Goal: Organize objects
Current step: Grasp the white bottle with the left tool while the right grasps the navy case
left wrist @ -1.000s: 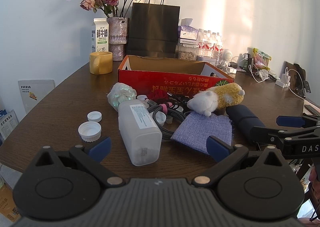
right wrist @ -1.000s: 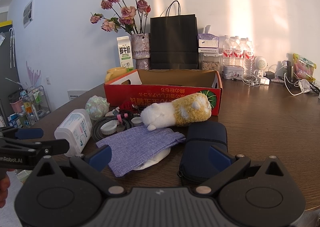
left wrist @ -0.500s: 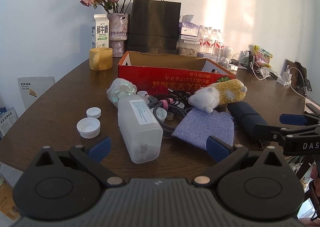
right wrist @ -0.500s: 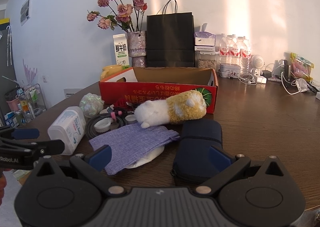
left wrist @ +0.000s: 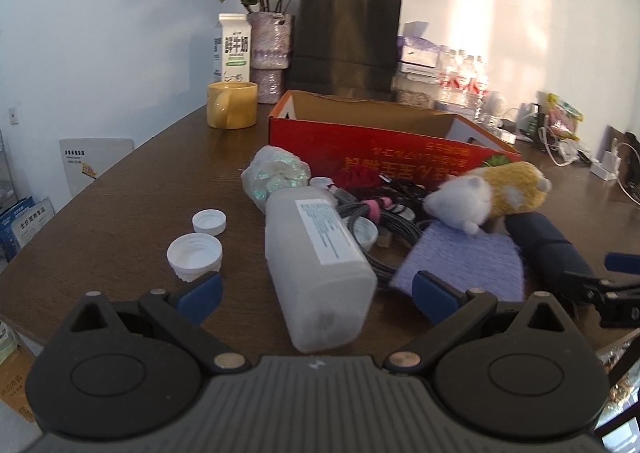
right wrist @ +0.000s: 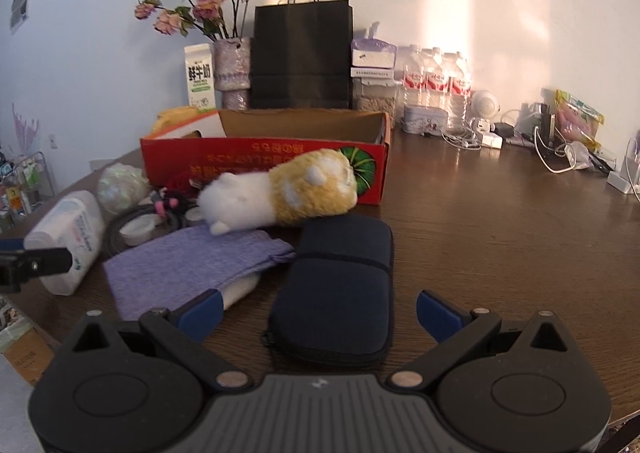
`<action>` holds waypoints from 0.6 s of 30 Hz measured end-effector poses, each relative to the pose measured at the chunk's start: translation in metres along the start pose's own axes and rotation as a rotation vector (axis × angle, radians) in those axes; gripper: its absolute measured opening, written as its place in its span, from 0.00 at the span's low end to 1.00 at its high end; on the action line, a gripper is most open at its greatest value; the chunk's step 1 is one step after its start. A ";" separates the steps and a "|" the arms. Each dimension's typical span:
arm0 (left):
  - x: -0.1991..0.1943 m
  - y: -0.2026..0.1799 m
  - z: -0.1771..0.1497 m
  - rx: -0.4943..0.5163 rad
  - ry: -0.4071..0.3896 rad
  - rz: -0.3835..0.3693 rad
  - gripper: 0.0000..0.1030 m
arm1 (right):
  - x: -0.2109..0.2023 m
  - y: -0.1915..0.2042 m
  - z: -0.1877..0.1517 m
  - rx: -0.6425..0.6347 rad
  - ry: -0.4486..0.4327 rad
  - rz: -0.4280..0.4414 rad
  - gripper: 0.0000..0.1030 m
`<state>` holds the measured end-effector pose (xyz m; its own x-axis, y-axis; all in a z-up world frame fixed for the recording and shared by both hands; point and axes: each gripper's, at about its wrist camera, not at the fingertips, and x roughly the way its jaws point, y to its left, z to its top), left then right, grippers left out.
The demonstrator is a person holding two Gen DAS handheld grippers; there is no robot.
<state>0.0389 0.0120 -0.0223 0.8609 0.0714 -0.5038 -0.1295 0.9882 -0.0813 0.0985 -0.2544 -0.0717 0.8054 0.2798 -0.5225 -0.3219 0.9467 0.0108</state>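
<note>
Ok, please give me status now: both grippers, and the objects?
Left gripper open over white bottle. Right gripper open over navy case. Red box behind, nothing held.

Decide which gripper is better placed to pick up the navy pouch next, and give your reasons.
Right. The right gripper is open with the navy pouch lying directly between its fingers. The left gripper is open too, but faces the white bottle; the pouch lies off to its right.
</note>
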 end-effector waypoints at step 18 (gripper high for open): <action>0.039 0.020 0.003 -0.040 0.023 0.001 0.41 | 0.043 -0.009 0.009 -0.020 0.070 -0.035 1.00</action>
<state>0.0711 0.0350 -0.0407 0.8494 0.0692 -0.5233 -0.1508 0.9819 -0.1150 0.1403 -0.2492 -0.0861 0.7800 0.2342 -0.5803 -0.3048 0.9521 -0.0255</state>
